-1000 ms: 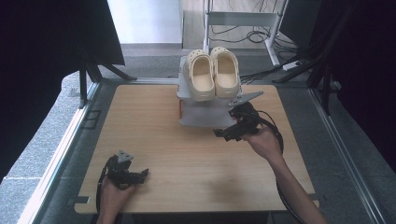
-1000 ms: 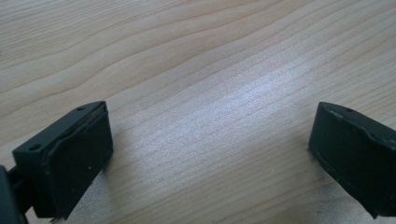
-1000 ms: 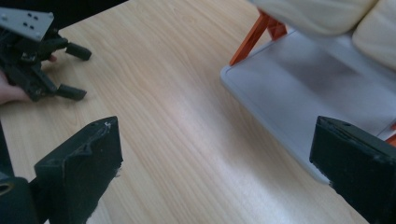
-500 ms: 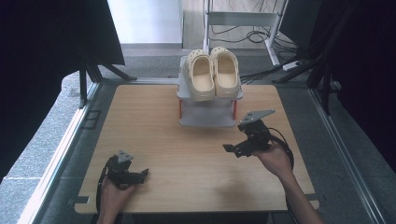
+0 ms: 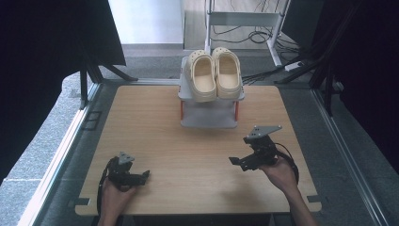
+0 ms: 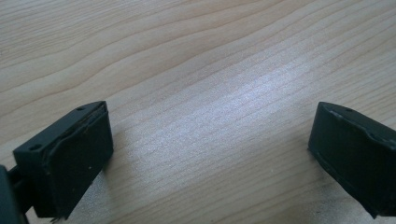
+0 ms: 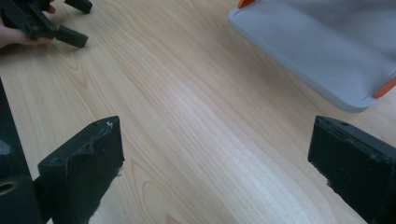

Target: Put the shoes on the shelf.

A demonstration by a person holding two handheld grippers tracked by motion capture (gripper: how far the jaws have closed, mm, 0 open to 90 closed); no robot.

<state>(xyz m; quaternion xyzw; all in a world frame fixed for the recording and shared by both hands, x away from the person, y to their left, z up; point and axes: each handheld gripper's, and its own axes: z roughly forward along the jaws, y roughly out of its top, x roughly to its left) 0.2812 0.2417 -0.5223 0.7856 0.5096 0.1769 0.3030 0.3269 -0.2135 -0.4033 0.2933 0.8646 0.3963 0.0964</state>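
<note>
Left tool (image 5: 141, 176) low at the bench (image 5: 155, 122) near edge, jaws apart; right tool (image 5: 236, 161) raised opposite, jaws apart.

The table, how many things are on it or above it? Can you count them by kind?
Cream clogs: 2, one beside the other, on top of the rack.
Grey shoe rack: 1.
Black grippers: 2, the left gripper and the right gripper, both open.
Total: 5 things over the wooden table.
</note>
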